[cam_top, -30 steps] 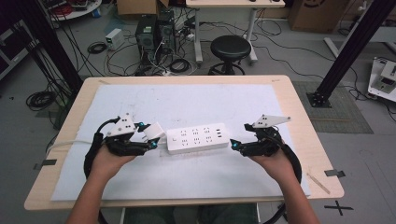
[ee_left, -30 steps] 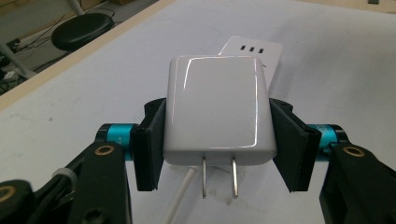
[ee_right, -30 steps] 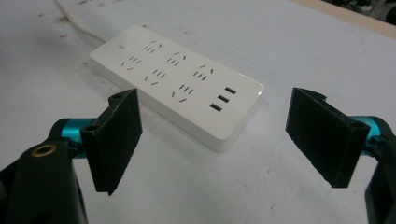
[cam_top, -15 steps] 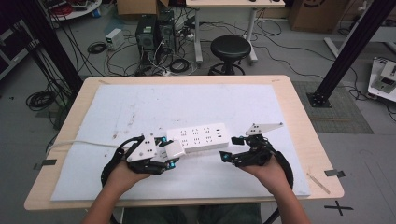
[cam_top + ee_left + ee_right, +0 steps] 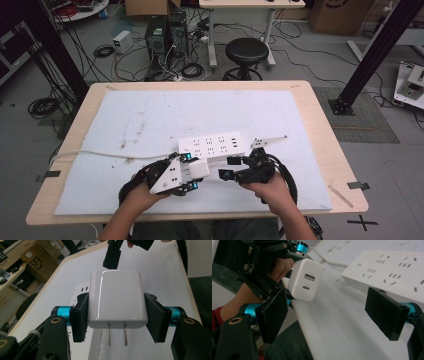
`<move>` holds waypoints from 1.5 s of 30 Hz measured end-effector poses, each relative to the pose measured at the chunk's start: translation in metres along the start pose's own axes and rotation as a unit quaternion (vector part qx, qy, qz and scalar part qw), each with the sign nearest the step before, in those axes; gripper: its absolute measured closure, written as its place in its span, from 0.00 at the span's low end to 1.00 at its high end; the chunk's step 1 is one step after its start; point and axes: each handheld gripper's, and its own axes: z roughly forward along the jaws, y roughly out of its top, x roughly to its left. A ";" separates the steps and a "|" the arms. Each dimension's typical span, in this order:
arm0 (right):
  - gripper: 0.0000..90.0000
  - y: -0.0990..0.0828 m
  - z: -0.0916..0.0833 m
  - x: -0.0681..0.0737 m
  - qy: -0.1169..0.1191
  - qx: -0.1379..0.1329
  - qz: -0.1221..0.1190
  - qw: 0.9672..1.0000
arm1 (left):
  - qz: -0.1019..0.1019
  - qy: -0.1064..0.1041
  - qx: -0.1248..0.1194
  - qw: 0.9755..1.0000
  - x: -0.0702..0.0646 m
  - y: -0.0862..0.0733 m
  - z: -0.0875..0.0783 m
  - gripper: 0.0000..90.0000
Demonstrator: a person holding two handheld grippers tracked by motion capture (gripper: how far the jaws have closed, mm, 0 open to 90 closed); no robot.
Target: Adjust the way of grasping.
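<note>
At the left edge of the counter (image 5: 320, 150) a white cable (image 5: 100, 156) comes in and runs across the white mat (image 5: 150, 115) toward the middle. Near the counter's front edge, left of centre, the left claw (image 5: 116, 315) is clenched on a white charger (image 5: 116, 298): its two black pads press the charger's two flat sides, and the pair of metal prongs points back toward the hand. In the right claw view the charger's far face shows two ports, one above the other, and the block is tilted, held clear of the mat. From above, the charger (image 5: 195, 170) sits just in front of the white power strip (image 5: 212, 145), close to the strip's left end; whether the two touch I cannot tell. The strip lies flat on the mat around the middle of the counter, a little toward the front, sockets up. To its right, close to the front edge, the right claw (image 5: 332, 312) stands released, its pads wide apart with nothing between them, aimed leftward at the charger and just beside the strip's front edge.
</note>
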 end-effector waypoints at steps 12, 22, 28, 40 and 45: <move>0.25 0.007 0.024 -0.006 0.061 -0.004 0.029 0.998 | 0.059 0.013 -0.013 0.998 -0.003 0.006 0.010 0.47; 0.46 0.008 0.030 -0.009 0.096 -0.007 0.044 0.994 | 0.070 0.019 -0.020 0.997 -0.005 0.011 0.015 0.47; 0.56 0.006 0.033 -0.011 0.108 0.002 0.046 0.993 | 0.073 0.020 -0.023 0.997 -0.004 0.011 0.016 0.47; 0.70 0.006 0.033 -0.016 0.129 0.004 0.054 0.990 | 0.064 0.016 -0.017 0.998 -0.003 0.009 0.021 0.46; 0.70 0.006 0.030 -0.019 0.114 0.010 0.054 0.992 | 0.040 0.021 -0.009 0.999 -0.001 0.010 0.019 0.35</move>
